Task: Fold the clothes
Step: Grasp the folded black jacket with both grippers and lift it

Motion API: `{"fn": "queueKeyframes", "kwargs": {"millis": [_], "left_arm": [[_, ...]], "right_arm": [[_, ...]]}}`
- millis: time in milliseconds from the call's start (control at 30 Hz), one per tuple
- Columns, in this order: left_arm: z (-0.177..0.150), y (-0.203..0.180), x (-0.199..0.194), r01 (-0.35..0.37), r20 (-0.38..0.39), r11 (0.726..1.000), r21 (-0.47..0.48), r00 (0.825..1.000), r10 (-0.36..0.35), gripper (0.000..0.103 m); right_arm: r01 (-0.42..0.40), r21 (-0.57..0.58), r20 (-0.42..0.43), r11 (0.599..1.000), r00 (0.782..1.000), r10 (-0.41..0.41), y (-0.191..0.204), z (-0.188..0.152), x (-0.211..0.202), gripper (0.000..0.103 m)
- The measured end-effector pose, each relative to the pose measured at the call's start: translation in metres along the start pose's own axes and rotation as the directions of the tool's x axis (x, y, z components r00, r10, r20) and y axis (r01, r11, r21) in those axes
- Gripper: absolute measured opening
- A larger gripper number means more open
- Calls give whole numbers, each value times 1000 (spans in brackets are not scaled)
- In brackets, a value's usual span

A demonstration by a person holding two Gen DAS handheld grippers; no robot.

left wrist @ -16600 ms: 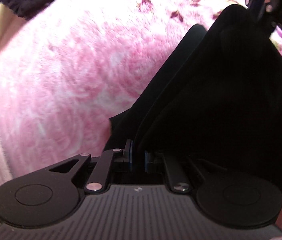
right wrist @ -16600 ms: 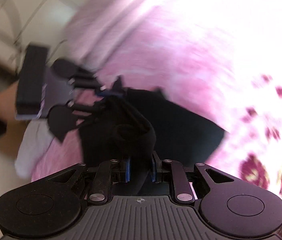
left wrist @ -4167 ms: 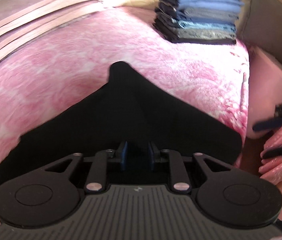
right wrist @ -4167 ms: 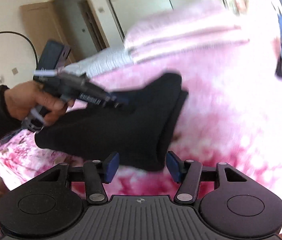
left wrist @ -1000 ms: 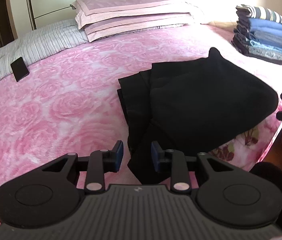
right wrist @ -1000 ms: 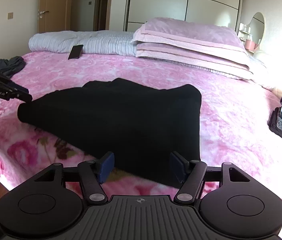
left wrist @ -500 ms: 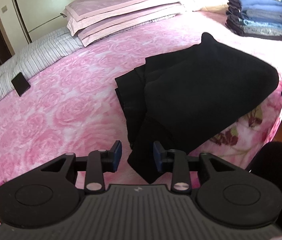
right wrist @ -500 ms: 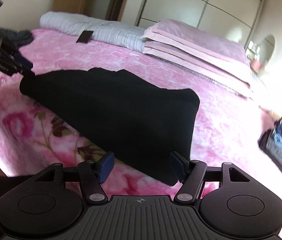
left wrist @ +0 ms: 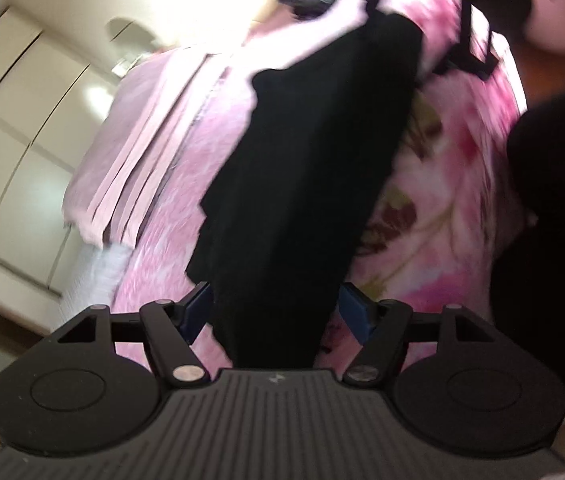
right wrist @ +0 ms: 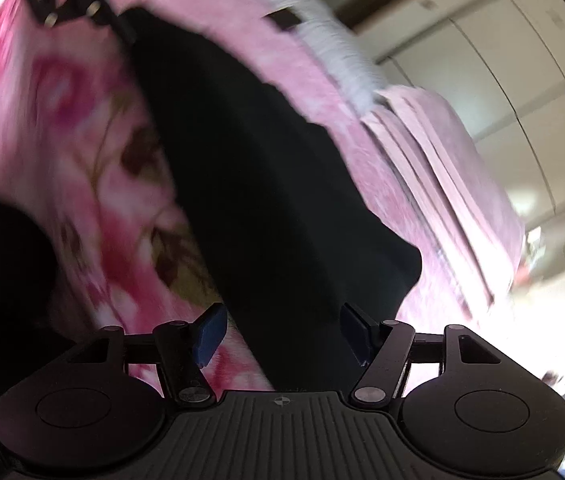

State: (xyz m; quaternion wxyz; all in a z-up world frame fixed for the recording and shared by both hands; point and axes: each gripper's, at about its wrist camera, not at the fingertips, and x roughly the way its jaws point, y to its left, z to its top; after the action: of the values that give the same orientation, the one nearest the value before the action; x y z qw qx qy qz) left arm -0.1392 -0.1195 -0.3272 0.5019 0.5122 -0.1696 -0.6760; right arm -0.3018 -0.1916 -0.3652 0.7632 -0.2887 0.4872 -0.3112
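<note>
Both views rolled, blurred. Black garment (left wrist: 314,168) lies folded on the pink floral bed (left wrist: 434,208) near its edge. Left gripper (left wrist: 276,312) — jaws have just been opening, fingers spread astride the garment's end, not pinching. Right gripper (right wrist: 284,332) — fingers spread likewise, gripping nothing.

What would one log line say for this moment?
left tongs: just opened, astride black garment | right tongs: open | bed
</note>
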Motion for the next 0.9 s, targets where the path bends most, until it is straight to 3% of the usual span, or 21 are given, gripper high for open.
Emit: {"fn": "queueKeyframes", "kwargs": {"millis": [167, 333, 467, 567, 700, 900], "left_arm": [[7, -16, 34, -22, -8, 990, 142, 1000, 23, 69], [10, -23, 65, -20, 23, 960, 279, 1000, 14, 71], [16, -9, 77, 52, -6, 960, 274, 999, -53, 68], [22, 4, 78, 140, -47, 957, 253, 990, -133, 52], [37, 28, 78, 244, -114, 943, 226, 968, -223, 39], [79, 104, 55, 348, -170, 926, 143, 931, -324, 32]], "right_arm": [[48, -155, 4, 987, 999, -48, 13, -5, 29, 65], [53, -187, 85, 981, 996, -38, 9, -19, 48, 65], [26, -139, 128, 990, 992, -8, -5, -26, 61, 68], [-16, -112, 119, 994, 992, 29, -15, -24, 66, 68], [-146, -29, 46, 989, 988, 147, -41, -10, 69, 43], [-255, -14, -2, 967, 967, 255, -119, 36, 47, 37]]}}
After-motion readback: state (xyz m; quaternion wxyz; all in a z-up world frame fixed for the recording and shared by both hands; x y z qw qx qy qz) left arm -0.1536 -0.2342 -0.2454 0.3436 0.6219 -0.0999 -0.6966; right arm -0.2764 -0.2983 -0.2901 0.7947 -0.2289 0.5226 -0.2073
